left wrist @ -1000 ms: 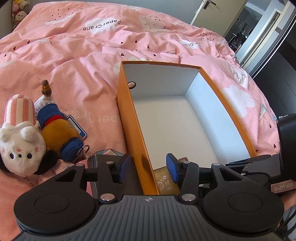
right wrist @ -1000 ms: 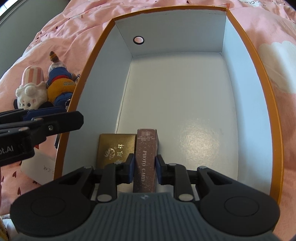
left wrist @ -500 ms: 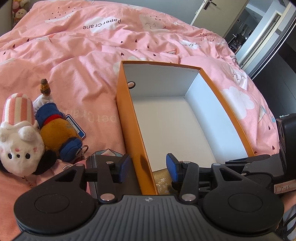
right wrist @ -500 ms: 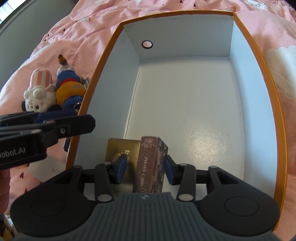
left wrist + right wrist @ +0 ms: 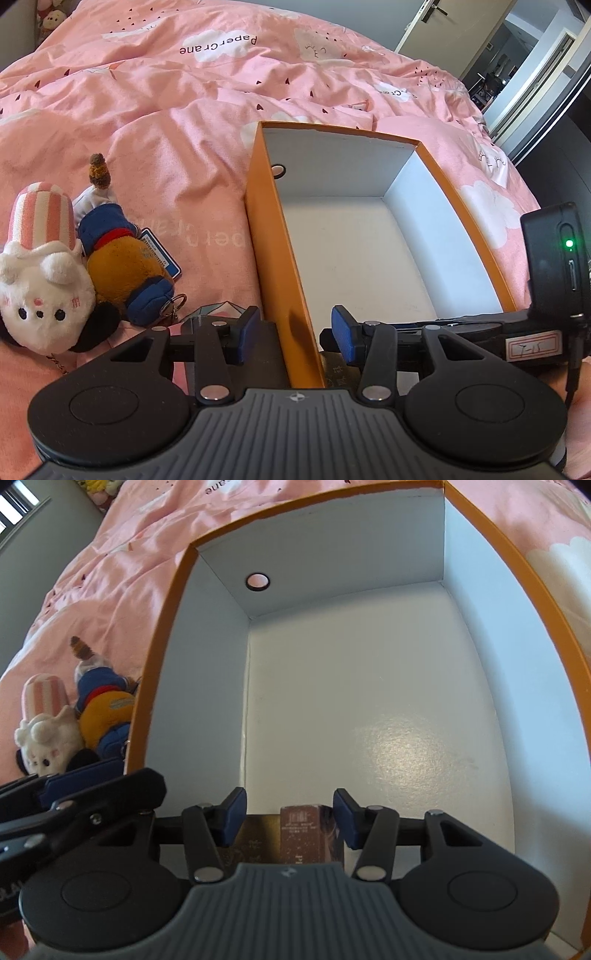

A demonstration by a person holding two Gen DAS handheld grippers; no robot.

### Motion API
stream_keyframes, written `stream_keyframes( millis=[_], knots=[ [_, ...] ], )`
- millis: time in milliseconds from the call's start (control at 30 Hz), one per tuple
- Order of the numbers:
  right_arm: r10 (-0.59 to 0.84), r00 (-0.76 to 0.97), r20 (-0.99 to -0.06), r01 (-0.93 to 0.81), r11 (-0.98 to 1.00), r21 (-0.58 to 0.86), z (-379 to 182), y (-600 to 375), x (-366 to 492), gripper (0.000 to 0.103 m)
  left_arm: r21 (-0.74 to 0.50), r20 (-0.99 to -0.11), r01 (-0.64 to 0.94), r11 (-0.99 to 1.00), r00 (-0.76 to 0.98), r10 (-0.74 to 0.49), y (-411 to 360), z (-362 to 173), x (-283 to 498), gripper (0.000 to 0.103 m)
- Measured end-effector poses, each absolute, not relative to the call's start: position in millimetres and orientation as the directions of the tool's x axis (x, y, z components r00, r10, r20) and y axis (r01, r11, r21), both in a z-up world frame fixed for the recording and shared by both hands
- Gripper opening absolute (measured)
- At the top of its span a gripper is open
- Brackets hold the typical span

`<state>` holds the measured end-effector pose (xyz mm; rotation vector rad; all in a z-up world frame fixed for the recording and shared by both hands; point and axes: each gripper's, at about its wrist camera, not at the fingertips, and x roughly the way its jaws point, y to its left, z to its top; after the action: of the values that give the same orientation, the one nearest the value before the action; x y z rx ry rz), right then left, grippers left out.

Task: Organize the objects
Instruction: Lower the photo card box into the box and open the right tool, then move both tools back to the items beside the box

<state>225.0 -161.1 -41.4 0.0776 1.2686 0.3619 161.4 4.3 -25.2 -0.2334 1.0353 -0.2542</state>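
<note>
An orange box (image 5: 273, 258) with a white inside lies on the pink bed. My left gripper (image 5: 295, 332) stands open astride its near-left wall, pads clear of the cardboard. In the right wrist view my right gripper (image 5: 290, 819) hangs inside the box (image 5: 517, 664) at its near end. Its jaws are opening, and the brown photo card box (image 5: 299, 834) stands between them, untouched by the pads. A gold box (image 5: 255, 838) lies just left of it. Both sit partly hidden under the gripper body.
Left of the orange box lie a white plush with a striped hat (image 5: 40, 295), a yellow and blue plush (image 5: 122, 269) and a blue-edged card (image 5: 162, 254). A dark flat box (image 5: 207, 321) lies under my left fingers. Most of the orange box's floor is bare.
My right jaws have let go of the photo card box and spread apart, and the gripper has shifted over it. The left gripper has stayed where it was.
</note>
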Motion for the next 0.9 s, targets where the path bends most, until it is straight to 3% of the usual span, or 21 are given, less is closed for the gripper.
stream_keyframes(
  millis=[500,900],
  knots=[
    [0.248,0.178,-0.952,-0.336,0.925,0.178,-45,-155,213,0.054,-0.335,-0.812,0.097,0.937,0.475,-0.339,9,-30,162,0.052],
    [0.271,0.225,-0.936,-0.303,0.932,0.197,-33,-171,205,0.060,-0.335,-0.792,0.106,0.936,0.506,-0.341,12,-20,150,0.052]
  ],
)
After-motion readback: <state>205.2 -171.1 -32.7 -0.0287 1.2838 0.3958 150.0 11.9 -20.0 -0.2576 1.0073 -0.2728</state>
